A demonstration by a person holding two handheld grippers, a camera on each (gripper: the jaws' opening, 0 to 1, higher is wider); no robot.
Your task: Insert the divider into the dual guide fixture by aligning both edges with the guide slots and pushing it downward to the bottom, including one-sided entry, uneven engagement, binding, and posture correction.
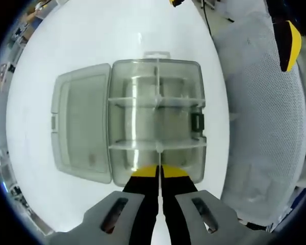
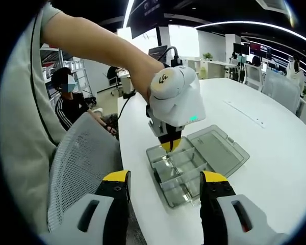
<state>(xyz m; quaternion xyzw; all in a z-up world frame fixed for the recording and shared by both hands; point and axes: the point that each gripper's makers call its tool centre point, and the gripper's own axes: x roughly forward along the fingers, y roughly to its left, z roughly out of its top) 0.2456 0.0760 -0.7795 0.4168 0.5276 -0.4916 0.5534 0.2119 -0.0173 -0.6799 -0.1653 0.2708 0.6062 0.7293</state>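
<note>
My left gripper (image 1: 158, 172) is clenched on the top edge of the thin clear divider (image 1: 157, 102), which stands lengthwise in the open box (image 1: 155, 122). I judge this the push-down step; next I must press evenly, keeping both ends in their slots. The box is smoky see-through plastic, rectangular, with two cross walls and its hinged lid (image 1: 81, 127) lying flat on the glossy white bench (image 1: 35, 92). My right gripper (image 2: 163, 186) hangs released, well apart, beside a grey mesh chair (image 2: 81, 158).
</note>
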